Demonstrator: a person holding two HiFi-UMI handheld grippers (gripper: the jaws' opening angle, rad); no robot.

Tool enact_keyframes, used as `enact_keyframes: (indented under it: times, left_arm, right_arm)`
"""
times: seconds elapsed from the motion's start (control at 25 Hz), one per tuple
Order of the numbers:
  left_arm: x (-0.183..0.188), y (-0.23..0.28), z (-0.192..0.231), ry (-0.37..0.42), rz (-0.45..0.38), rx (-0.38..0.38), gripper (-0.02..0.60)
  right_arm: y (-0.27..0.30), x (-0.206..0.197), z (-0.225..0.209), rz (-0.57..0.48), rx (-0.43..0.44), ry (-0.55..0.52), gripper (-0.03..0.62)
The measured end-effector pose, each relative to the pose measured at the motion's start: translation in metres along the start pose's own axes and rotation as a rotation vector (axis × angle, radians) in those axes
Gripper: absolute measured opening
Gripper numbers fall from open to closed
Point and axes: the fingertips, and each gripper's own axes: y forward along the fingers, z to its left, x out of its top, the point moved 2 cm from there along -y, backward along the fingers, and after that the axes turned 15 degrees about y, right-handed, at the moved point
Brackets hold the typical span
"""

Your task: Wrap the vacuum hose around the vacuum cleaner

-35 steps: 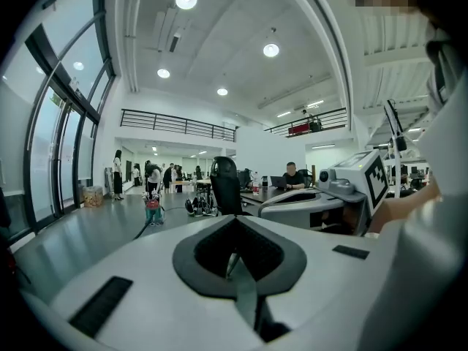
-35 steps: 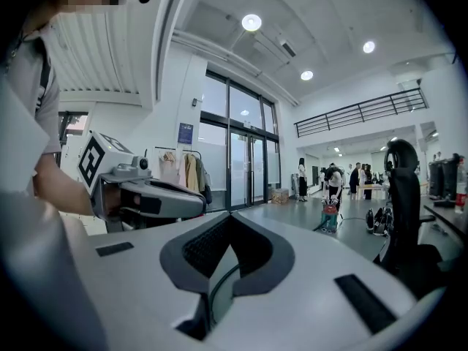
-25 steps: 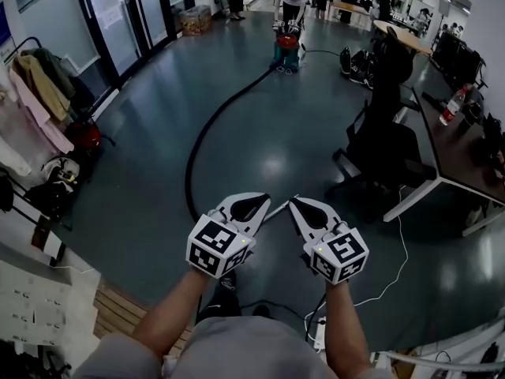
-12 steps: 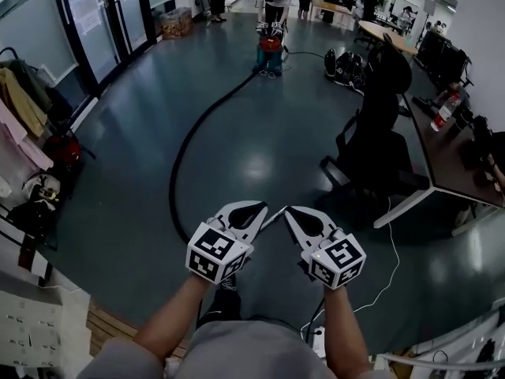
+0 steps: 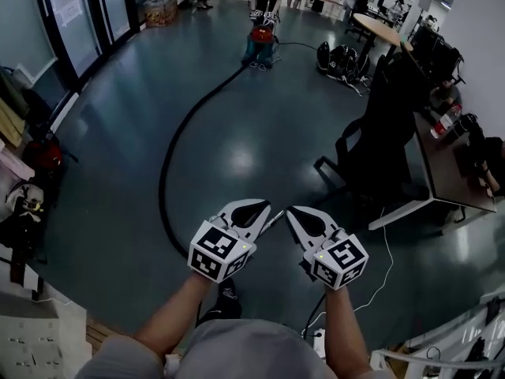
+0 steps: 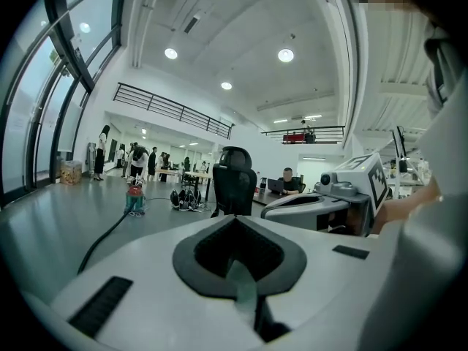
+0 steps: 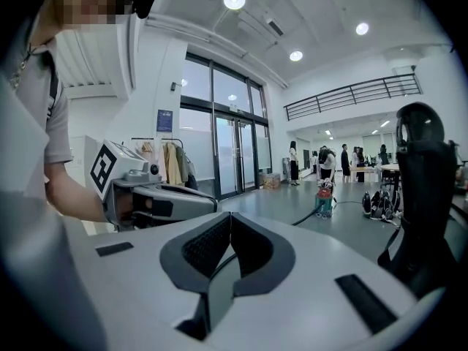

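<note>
Wrap apparently not begun | long black vacuum hose (image 5: pixel 162 176) trails unwrapped, ahead-left of grippers | red-teal canister vacuum cleaner (image 5: pixel 260 44) far ahead | left gripper (image 5: pixel 267 212), right gripper (image 5: pixel 290 212): jaws together, empty

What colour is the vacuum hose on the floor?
The hose is black; the head view shows it best.

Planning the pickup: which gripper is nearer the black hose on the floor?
Left. The hose curves just left of the left gripper; the right gripper sits farther right, on the far side.
</note>
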Motion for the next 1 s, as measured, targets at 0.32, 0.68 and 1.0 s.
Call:
enact_keyframes:
  times: [0.32,0.68,1.0]
  left_arm:
    - [-0.005,0.019,0.064,-0.007,-0.001,-0.031,0.008]
    - [-0.003,0.05,0.078,-0.004,0.018,-0.01,0.008]
    - [0.016,0.098,0.071,0.035,0.039,0.066,0.008]
  right_arm:
    - [0.046,0.03,-0.033,-0.01,-0.094,0.021,0.003]
    - [0.057,0.045,-0.071,0.005,-0.077,0.0,0.003]
    - [0.05,0.057,-0.121,0.044,0.021,-0.043,0.003]
